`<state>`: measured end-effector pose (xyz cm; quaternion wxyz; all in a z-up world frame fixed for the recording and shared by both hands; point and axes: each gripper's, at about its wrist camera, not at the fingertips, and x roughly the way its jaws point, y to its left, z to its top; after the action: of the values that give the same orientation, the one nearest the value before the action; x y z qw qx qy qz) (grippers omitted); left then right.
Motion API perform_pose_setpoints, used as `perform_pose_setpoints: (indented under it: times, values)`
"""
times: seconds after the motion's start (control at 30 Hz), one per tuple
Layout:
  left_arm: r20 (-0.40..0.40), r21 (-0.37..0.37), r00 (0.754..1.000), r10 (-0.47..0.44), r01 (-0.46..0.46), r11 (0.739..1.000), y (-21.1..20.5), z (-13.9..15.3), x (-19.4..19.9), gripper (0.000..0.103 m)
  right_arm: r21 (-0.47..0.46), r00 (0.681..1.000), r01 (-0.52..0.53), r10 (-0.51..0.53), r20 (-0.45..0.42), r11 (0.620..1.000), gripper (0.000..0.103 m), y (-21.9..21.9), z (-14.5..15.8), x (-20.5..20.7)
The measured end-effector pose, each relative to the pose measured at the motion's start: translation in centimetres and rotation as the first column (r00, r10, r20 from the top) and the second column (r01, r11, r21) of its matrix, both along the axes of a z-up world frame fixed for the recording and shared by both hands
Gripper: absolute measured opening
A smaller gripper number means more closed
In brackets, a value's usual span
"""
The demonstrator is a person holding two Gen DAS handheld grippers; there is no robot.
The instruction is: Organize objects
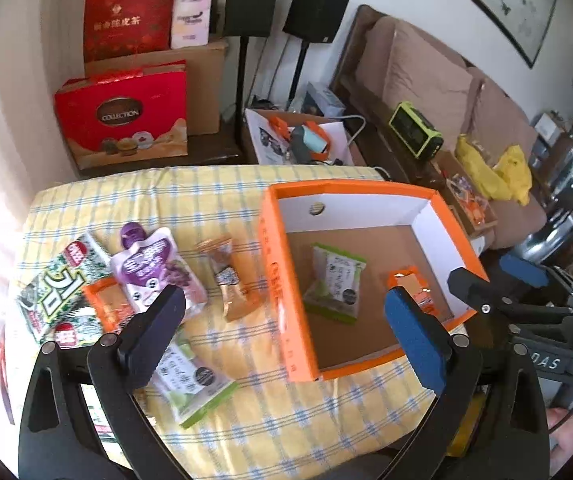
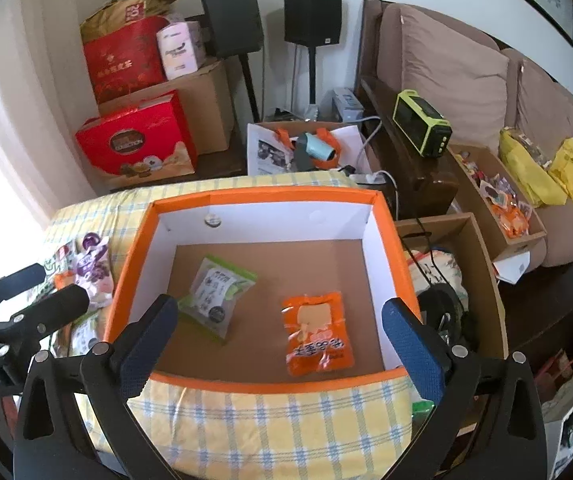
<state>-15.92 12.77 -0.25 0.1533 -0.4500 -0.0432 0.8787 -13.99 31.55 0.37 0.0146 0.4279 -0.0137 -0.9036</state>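
Left wrist view: the left hand-held gripper [image 1: 286, 328] hangs with fingers apart and empty above a yellow checked desk [image 1: 286, 420]. A purple pouch [image 1: 154, 268], seaweed packet [image 1: 62, 288] and tan snack [image 1: 228, 276] lie left of the orange box [image 1: 282, 264].

Right wrist view: the right hand-held gripper [image 2: 278, 340], also spread and empty, faces the box, which holds a green packet [image 2: 216, 294] and an orange packet [image 2: 316, 332]. Best to pinch each loose snack by its flat middle.
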Motion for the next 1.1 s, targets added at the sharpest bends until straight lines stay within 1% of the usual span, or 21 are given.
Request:
perform_pose_setpoints:
  times: [0.13, 0.27, 0.43, 0.6, 0.67, 0.83, 1.1]
  values:
    - [-0.001, 0.004, 1.0, 0.008, -0.008, 1.0, -1.2, 0.2, 0.7, 0.103, 0.0, 1.0, -0.008, 0.008, -0.006, 1.0, 0.103, -1.1, 0.3, 0.6]
    - [-0.002, -0.016, 1.0, 0.03, -0.03, 0.999, -2.7, 0.4, 1.3, 0.103, 0.014, 1.0, -0.017, 0.018, -0.014, 1.0, 0.103, -2.3, 0.8, 1.0]
    - [-0.006, -0.015, 0.999, 0.054, -0.054, 0.998, -4.8, 0.8, 2.0, 0.103, 0.01, 0.999, -0.041, 0.041, -0.02, 0.999, 0.103, -4.0, 1.3, 1.5]
    - [-0.022, -0.065, 0.998, 0.058, -0.059, 0.996, -6.5, 1.1, 3.1, 0.103, 0.007, 0.997, -0.073, 0.073, -0.021, 0.997, 0.103, -5.8, 1.6, 1.9]
    - [-0.029, -0.07, 0.997, 0.07, -0.071, 0.995, -7.3, 1.3, 3.3, 0.103, 0.003, 0.996, -0.09, 0.09, -0.02, 0.996, 0.103, -6.5, 1.7, 2.1]
    - [-0.032, -0.063, 0.993, 0.114, -0.116, 0.991, -10.4, 1.6, 3.8, 0.103, -0.005, 0.99, -0.139, 0.138, -0.022, 0.99, 0.103, -8.3, 1.9, 2.4]
    - [0.016, -0.024, 0.987, 0.162, -0.161, 0.987, -15.2, 0.4, 4.0, 0.103, -0.023, 0.976, -0.218, 0.218, -0.008, 0.976, 0.103, -11.4, 1.2, 2.6]
